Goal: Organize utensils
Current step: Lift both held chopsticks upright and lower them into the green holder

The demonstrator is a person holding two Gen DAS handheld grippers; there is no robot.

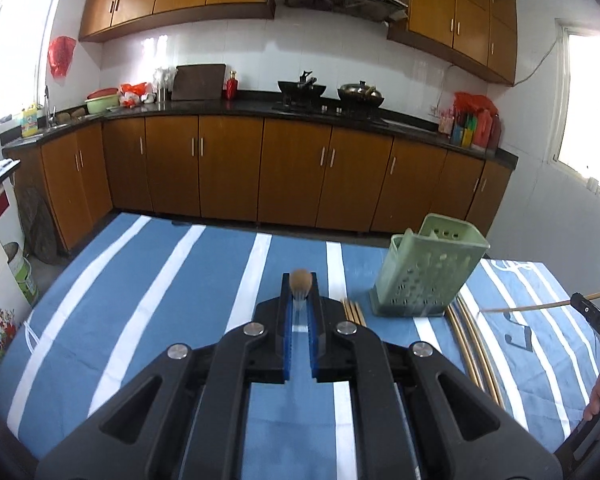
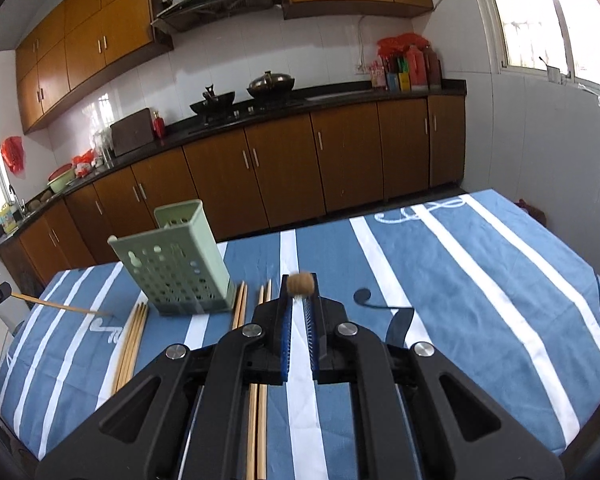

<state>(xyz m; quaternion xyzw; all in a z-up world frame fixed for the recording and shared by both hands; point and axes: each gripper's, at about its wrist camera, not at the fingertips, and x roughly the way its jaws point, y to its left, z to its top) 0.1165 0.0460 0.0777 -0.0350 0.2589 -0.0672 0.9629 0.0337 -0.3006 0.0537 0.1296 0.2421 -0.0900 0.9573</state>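
Left jaws pinching 1 chopstick end-on; right jaws likewise; green holder ahead-right of left jaws.

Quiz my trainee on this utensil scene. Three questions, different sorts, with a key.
1. True or false: the left gripper is shut on a chopstick.
2. The green holder sits on: A) the black counter, B) the striped cloth, C) the stove.
3. Short answer: on which sides of the holder do the loose chopsticks lie in the right wrist view?

Key: 1 true; 2 B; 3 both sides, left and right, on the cloth.
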